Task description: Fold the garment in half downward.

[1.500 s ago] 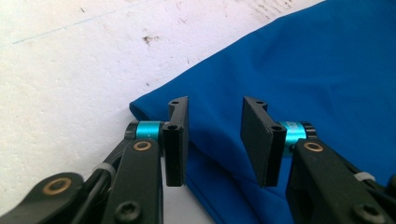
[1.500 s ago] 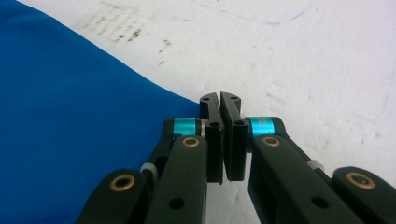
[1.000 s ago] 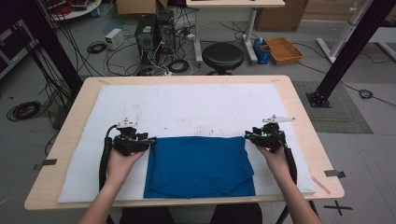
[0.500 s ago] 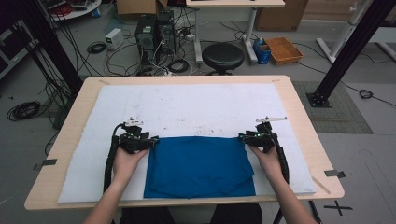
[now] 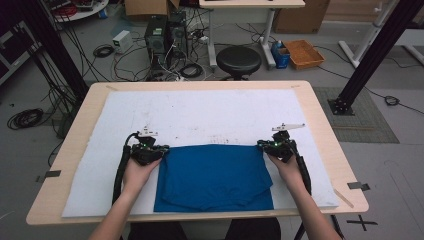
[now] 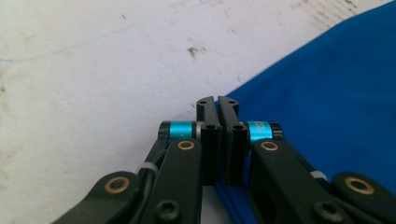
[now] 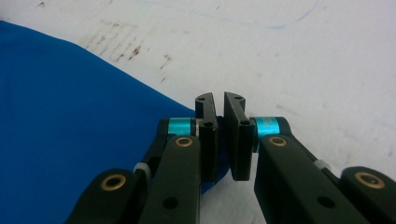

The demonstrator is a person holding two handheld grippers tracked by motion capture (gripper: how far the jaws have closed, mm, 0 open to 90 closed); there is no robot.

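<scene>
As jaws closed, both tongs (image 5: 162, 150) (image 5: 263, 145) pinching blue cloth (image 5: 215, 175)

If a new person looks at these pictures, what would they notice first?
Probably the bright blue cloth, folded flat on the white mat at the near side of the table. Next, the left gripper and right gripper, each shut on one of the cloth's far corners.

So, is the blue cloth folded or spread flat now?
Folded. The blue cloth lies as a compact rectangle on the white mat, and a second layer's edge shows along its near side.
</scene>
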